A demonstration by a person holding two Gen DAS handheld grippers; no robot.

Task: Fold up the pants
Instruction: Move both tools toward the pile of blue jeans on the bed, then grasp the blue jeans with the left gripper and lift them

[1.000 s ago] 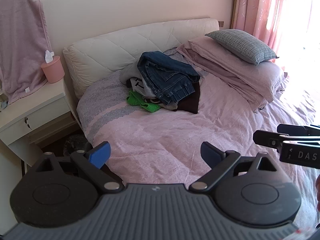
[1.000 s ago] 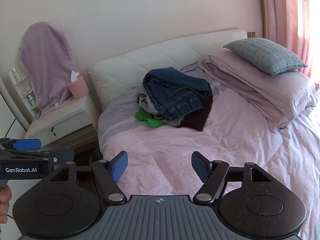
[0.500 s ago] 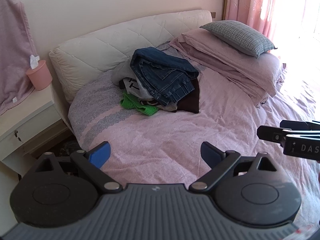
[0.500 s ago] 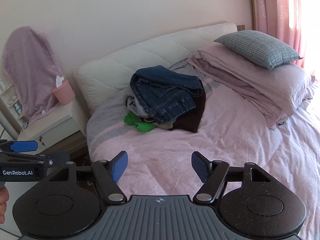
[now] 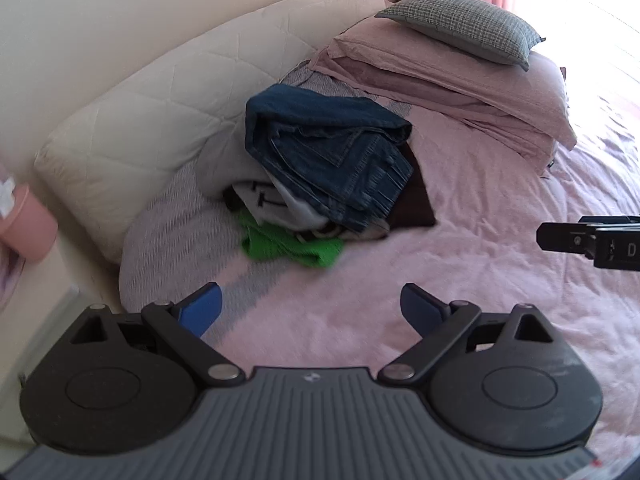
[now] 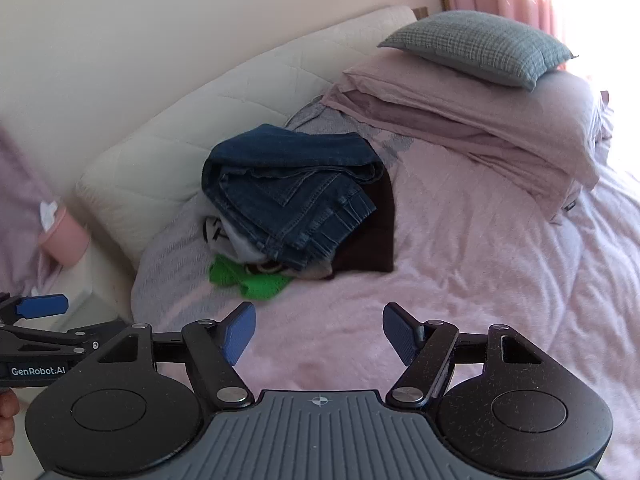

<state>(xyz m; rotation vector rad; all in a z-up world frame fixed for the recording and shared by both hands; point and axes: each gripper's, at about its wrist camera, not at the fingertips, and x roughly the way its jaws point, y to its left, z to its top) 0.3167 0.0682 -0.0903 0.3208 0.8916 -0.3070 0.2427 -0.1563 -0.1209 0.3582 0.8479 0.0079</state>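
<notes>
Dark blue jeans point(image 5: 332, 152) point(image 6: 292, 192) lie crumpled on top of a heap of clothes near the head of a pink bed point(image 5: 480, 280) point(image 6: 480, 264). Under them I see a white garment point(image 5: 272, 204), a green one point(image 5: 288, 246) point(image 6: 248, 278) and a dark brown one point(image 6: 372, 236). My left gripper point(image 5: 310, 310) is open above the bedspread, short of the heap, holding nothing. My right gripper point(image 6: 318, 334) is open too, also short of the heap and empty. Each gripper shows at the edge of the other's view.
A white quilted headboard point(image 5: 168, 120) runs behind the heap. Folded pink bedding with a grey checked pillow point(image 5: 464, 32) point(image 6: 480, 44) is stacked at the right. A pink tissue holder point(image 6: 64, 232) stands on a white nightstand at the left. Pink curtains hang at the bright window.
Both grippers have moved forward towards the bed; the clothes heap looks larger and nearer. The nightstand and hanging towel have slid out to the left. The jaws stay open.
</notes>
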